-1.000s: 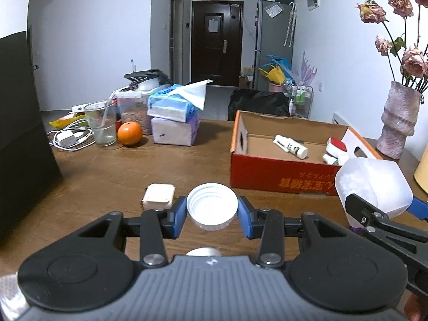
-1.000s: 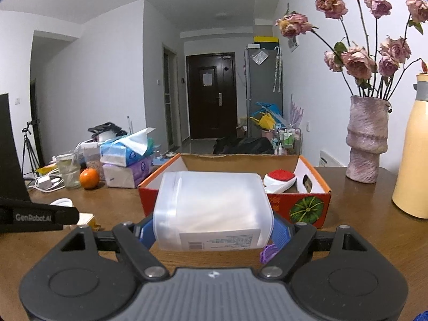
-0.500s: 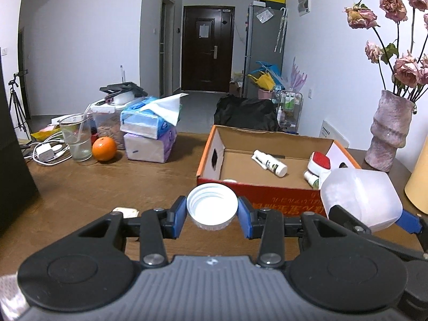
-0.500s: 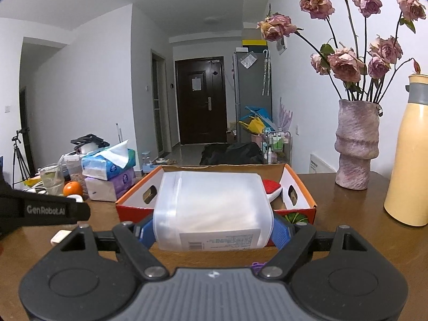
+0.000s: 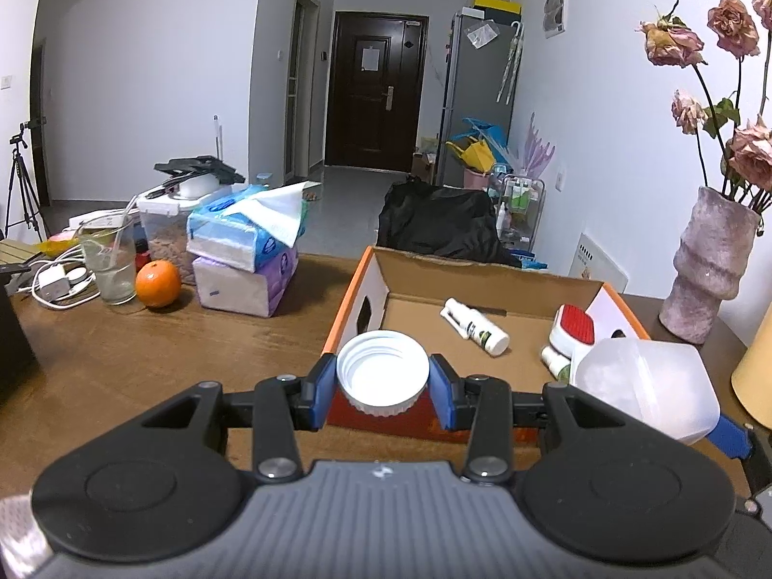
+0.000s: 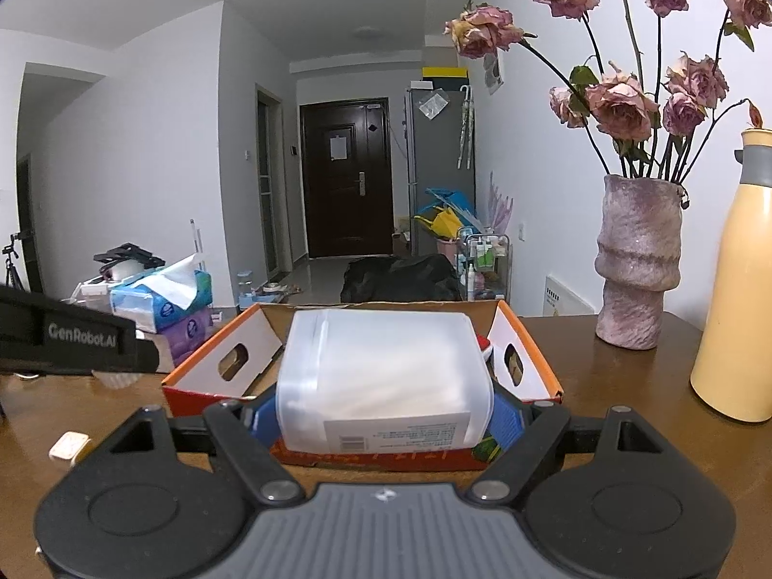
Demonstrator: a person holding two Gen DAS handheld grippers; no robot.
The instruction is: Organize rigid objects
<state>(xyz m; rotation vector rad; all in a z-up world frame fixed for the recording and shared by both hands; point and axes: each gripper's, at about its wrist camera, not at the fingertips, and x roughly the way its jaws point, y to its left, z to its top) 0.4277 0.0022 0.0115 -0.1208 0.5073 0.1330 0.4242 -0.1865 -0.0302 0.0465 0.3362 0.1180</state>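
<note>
My left gripper [image 5: 382,383] is shut on a white screw lid [image 5: 382,372], held at the near left rim of the orange cardboard box [image 5: 359,284]. My right gripper [image 6: 386,417] is shut on a translucent plastic jar [image 6: 383,366], held at the box's [image 6: 526,342] near wall; the jar also shows in the left wrist view [image 5: 641,388]. Inside the box lie a white spray bottle [image 5: 475,325] and a red-and-white brush [image 5: 572,328].
Tissue packs [image 5: 248,253], an orange [image 5: 158,283], a glass [image 5: 108,260] and cables [image 5: 53,280] sit at the back left. A vase of dried roses [image 6: 637,260] and a yellow flask [image 6: 738,299] stand right. A small white block [image 6: 70,445] lies near left.
Both grippers have lifted and moved forward toward the box with the lid and the jar. The box now looks closer and lower in both views.
</note>
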